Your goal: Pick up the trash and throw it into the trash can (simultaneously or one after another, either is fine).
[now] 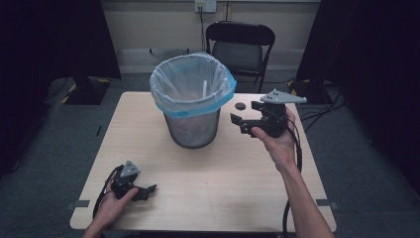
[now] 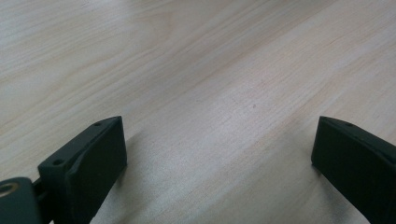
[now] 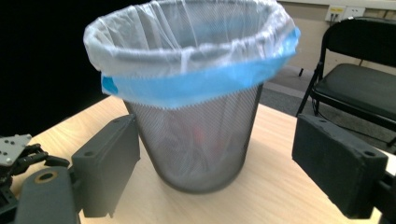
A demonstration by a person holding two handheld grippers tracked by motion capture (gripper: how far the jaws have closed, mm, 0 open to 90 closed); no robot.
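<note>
pale wooden table [image 1: 208, 198] | grey wire-mesh bin with a clear, blue-banded liner [image 1: 192, 99] — stands at the table's far middle | right gripper [image 1: 242, 122] — raised just right of the bin, jaws wide, empty | left gripper [image 1: 147, 191] — well in front-left of the bin, jaws wide, empty

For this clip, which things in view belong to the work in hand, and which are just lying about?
In the work:
- mesh bin, which the right gripper faces, jaws open and empty
- its plastic liner, blue band folded over the rim
- left gripper, open, low over the table

Lying about:
- folding chair behind the table
- small dark disc on the table by the bin
</note>
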